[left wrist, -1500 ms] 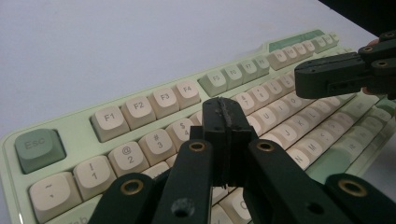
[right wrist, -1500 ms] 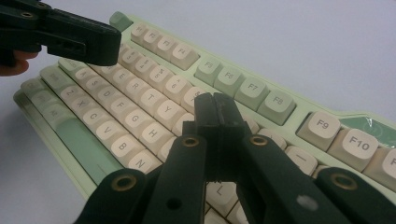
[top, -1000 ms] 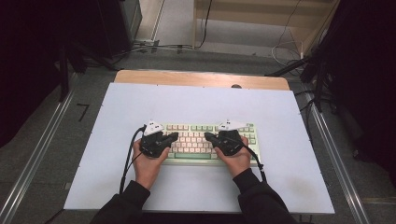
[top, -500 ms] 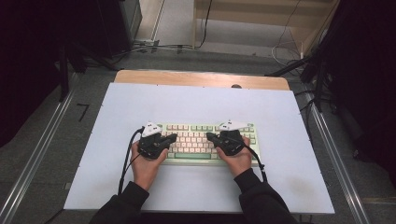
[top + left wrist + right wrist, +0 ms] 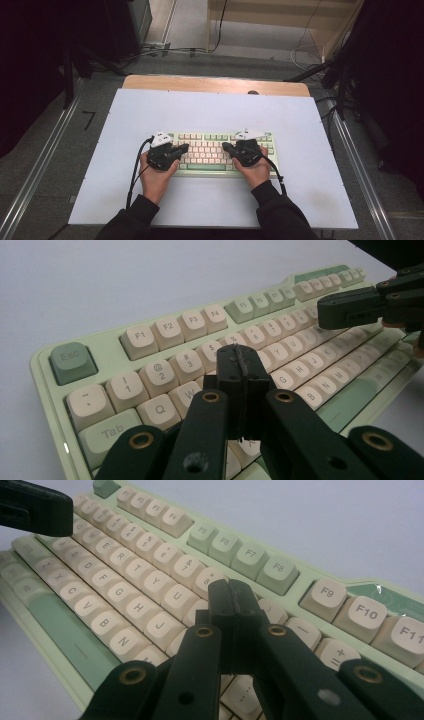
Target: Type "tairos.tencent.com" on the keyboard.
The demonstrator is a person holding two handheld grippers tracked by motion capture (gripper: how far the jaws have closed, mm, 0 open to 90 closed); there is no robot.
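Observation:
A pale green keyboard [image 5: 220,151] with cream and green keys lies on the white table top, near its front. My left gripper [image 5: 183,147] rests over the keyboard's left end, jaws shut with nothing between them; in the left gripper view its tips [image 5: 241,357] hover over the number and letter rows of the keyboard [image 5: 165,330]. My right gripper [image 5: 226,146] sits over the right half, also shut and empty; its tips [image 5: 232,594] hang above the keys near U and 8 on the keyboard [image 5: 240,555]. The two tips point toward each other.
The white table top [image 5: 210,112] has a wooden strip [image 5: 215,84] along its far edge. Metal rails [image 5: 40,165] run along both sides. Cables [image 5: 165,50] lie on the floor behind. A person's hands and dark sleeves [image 5: 280,215] enter from the front edge.

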